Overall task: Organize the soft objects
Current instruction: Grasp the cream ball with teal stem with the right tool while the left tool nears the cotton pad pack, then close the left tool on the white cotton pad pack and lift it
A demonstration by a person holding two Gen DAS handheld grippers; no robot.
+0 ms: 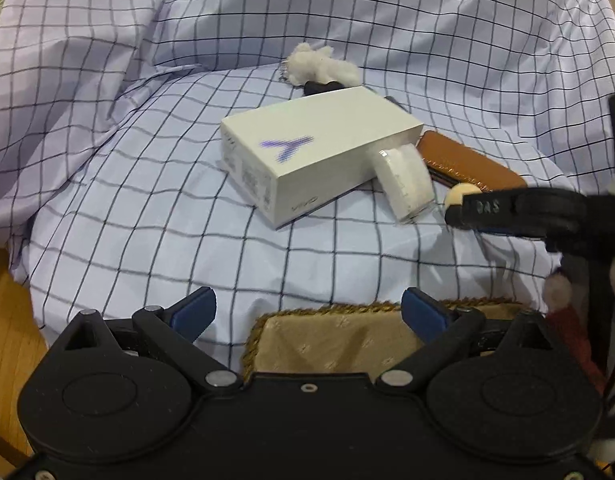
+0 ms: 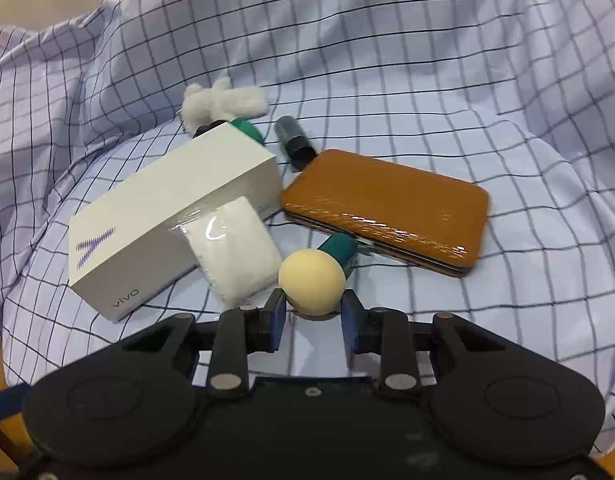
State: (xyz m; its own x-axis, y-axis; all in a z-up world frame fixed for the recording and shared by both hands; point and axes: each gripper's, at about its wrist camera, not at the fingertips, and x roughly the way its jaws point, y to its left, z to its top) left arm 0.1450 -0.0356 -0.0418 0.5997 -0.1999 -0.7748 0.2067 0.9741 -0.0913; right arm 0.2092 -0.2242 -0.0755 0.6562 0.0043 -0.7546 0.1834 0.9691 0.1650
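Across a checked lavender sheet that is lying rumpled over a soft surface, a small pile of things is sitting near the middle. The right gripper is reaching down to the cream foam ball, and its blue pads are pressing against the ball's two sides, so it is clamped on the ball. From the left wrist view the same ball is showing at the tip of that gripper. Just behind the ball a teal cylinder is poking out from under the brown leather case, which is lying flat toward the sheet's right side. To the ball's left a clear-wrapped white pad is leaning against the white phone box. Toward the far edge a white fluffy tuft is resting behind the box, with a dark tube lying beside it. The left gripper is hovering with its fingers spread wide apart and holding nothing, above a beige cushion with braided trim at the sheet's near edge.
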